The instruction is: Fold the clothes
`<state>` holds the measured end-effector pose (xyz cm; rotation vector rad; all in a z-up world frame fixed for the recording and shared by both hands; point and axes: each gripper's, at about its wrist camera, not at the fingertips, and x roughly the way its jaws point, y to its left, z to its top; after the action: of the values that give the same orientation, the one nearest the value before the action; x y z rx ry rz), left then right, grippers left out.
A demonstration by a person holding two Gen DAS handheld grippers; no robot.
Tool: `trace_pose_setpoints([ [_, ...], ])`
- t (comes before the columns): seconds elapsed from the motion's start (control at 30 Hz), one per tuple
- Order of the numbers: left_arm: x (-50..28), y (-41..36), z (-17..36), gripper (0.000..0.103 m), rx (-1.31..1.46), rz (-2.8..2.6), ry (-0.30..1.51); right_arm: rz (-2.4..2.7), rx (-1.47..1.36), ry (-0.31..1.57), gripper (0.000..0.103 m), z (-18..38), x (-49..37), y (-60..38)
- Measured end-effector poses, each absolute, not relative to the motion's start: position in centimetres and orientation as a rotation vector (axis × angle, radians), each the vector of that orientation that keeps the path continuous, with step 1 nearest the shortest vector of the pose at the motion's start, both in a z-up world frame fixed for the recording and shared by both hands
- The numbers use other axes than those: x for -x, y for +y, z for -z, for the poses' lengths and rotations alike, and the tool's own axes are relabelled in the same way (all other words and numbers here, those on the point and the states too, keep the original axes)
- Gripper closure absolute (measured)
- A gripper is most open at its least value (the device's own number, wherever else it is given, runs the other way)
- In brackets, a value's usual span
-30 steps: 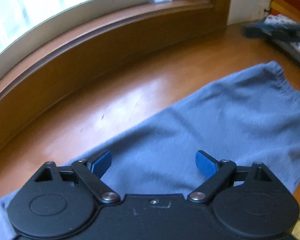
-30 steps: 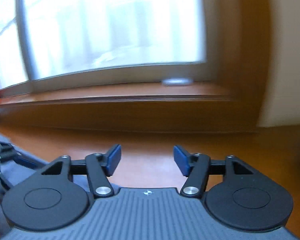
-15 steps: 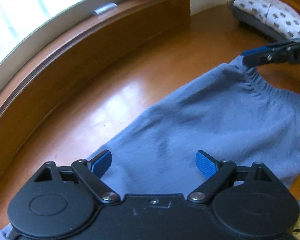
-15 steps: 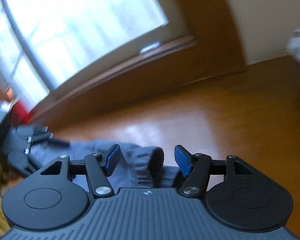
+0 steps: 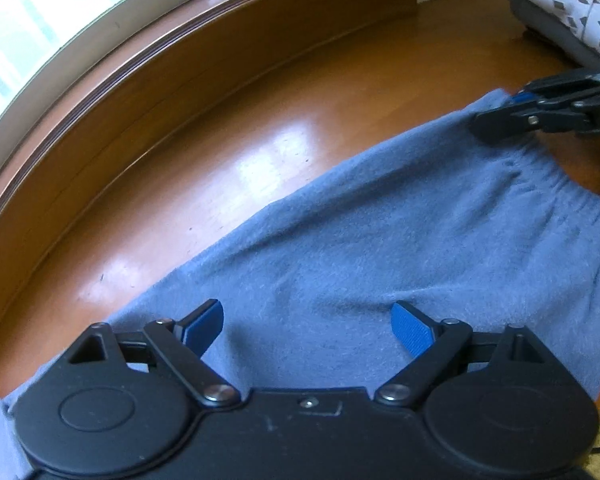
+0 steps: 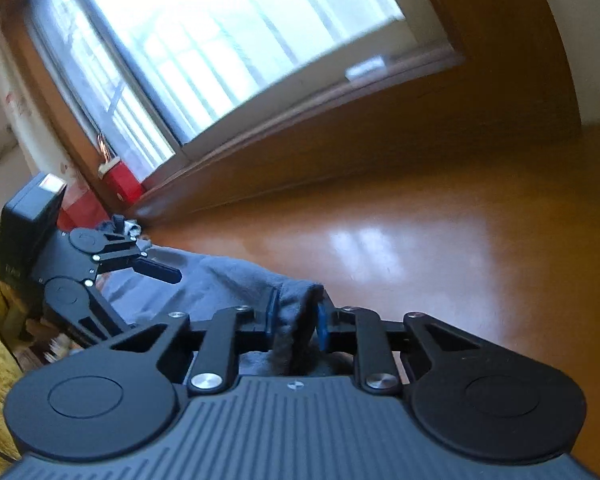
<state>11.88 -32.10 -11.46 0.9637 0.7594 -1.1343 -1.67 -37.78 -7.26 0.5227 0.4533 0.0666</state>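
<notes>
- Lay flat across the wooden floor (image 5: 284, 152): a grey-blue garment (image 5: 380, 248), its gathered waistband (image 5: 540, 184) at the far right end, beside the window frame (image 5: 180, 64).
- Closing on a bunched corner of that waistband: the right gripper (image 6: 294, 316), fabric pinched up between its blue pads (image 6: 271, 312), jaws narrow with cloth in between and seemingly pressing it.
- Hovered over the middle of the cloth with jaws spread wide and nothing between them: the left gripper (image 5: 306, 322).
- Could slip free on lifting, judged from how small a fold of elastic sat in the right pinch; a shallow bite near the very edge would cause that.
- Could also drag the whole piece sideways instead of folding it, since the other end was pinned by nothing.
- Might catch only the top layer, leaving the lower layer behind and spoiling the fold.
- Compared with a second before: right jaws stood wide then, aimed at the window with no cloth between them; now tilted down and pinching the corner.
- Left view swung rightward, bringing a patterned cushion (image 5: 568, 4) and the right tool into sight; left jaws unchanged.
</notes>
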Motion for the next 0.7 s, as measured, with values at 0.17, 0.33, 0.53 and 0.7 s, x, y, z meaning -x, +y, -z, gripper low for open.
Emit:
trace_pose_setpoints([
  [0.17, -11.9, -30.9, 11.1, 0.013, -0.968, 1.142, 0.726, 0.001, -0.368, 0.425, 0.082, 3.6, 1.7, -33.7],
  [0.33, -13.1, -28.5, 9.9, 0.013, -0.948, 1.179, 0.688, 0.102, -0.287, 0.45, 0.084, 0.4, 2.6, -29.0],
  [0.53, -14.6, -24.8, 7.1, 0.013, -0.919, 1.22, 0.57, 0.114, -0.35, 0.32, 0.087, -7.9, 5.2, -22.8],
  [0.7, -15.2, -26.4, 9.3, 0.012, -0.931, 1.203, 0.549, 0.33, -0.525, 0.41, 0.1, -3.3, 2.3, -28.7],
])
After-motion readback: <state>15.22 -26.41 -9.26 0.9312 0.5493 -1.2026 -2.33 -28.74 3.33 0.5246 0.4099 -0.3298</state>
